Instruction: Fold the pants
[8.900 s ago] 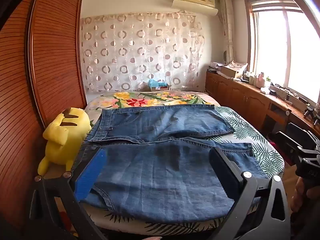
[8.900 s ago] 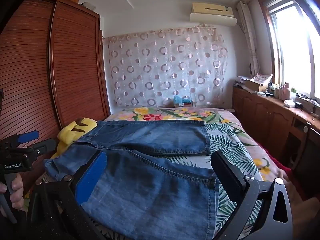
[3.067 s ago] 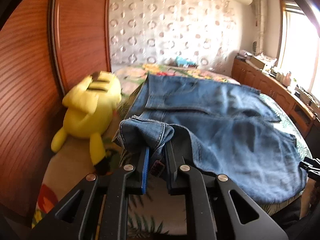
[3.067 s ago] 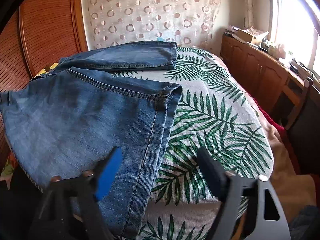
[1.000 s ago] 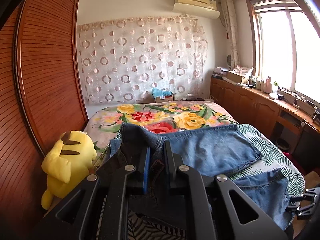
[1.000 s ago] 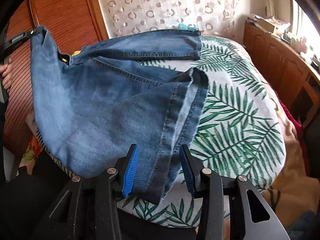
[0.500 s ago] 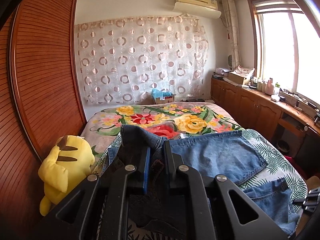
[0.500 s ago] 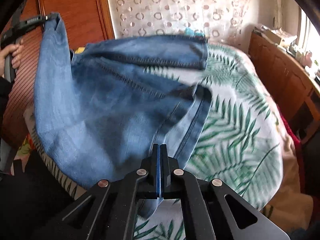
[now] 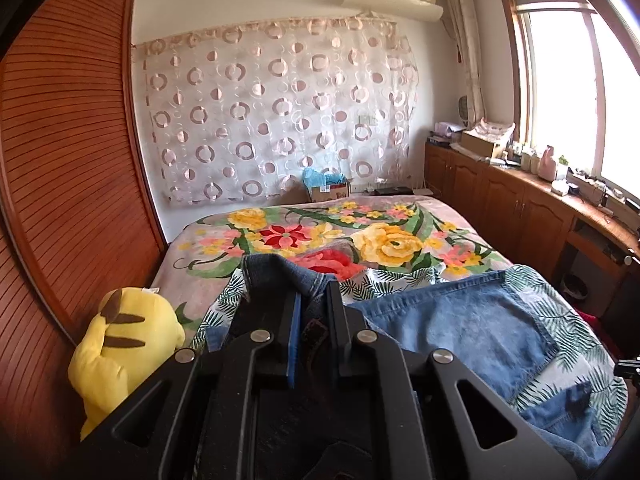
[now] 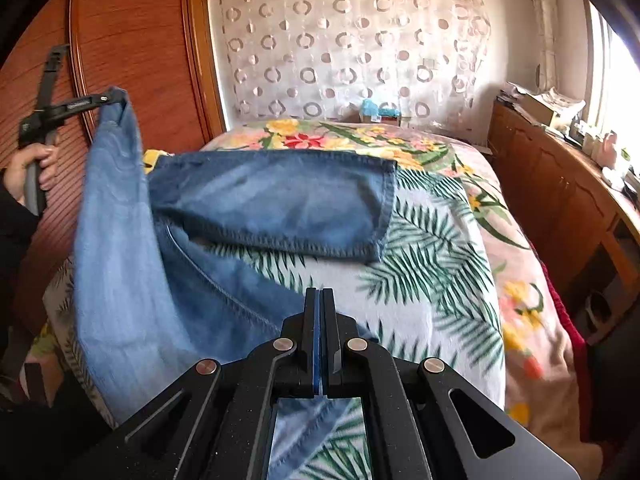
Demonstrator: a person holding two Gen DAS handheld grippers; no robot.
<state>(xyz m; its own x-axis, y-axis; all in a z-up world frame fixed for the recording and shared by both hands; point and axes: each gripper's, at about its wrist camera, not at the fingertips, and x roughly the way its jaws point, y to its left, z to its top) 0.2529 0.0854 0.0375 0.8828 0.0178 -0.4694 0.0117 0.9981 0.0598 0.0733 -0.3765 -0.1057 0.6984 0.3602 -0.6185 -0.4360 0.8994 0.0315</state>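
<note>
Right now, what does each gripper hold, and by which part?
The left gripper holds the jeans by the waistband. The right gripper is shut on the hem of the near leg.

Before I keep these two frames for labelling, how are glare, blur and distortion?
Left wrist view: the window is blown out white and fisheye bends the wardrobe. Right wrist view: the bedspread near the right gripper is motion-smeared.

The left gripper (image 9: 312, 300) pinches a bunched fold of the denim pants (image 9: 472, 328) between its fingers; the rest lies across the leaf-print bedspread (image 9: 568, 320) (a yellow plush toy (image 9: 124, 340) sits by the wardrobe (image 9: 68, 168))
</note>
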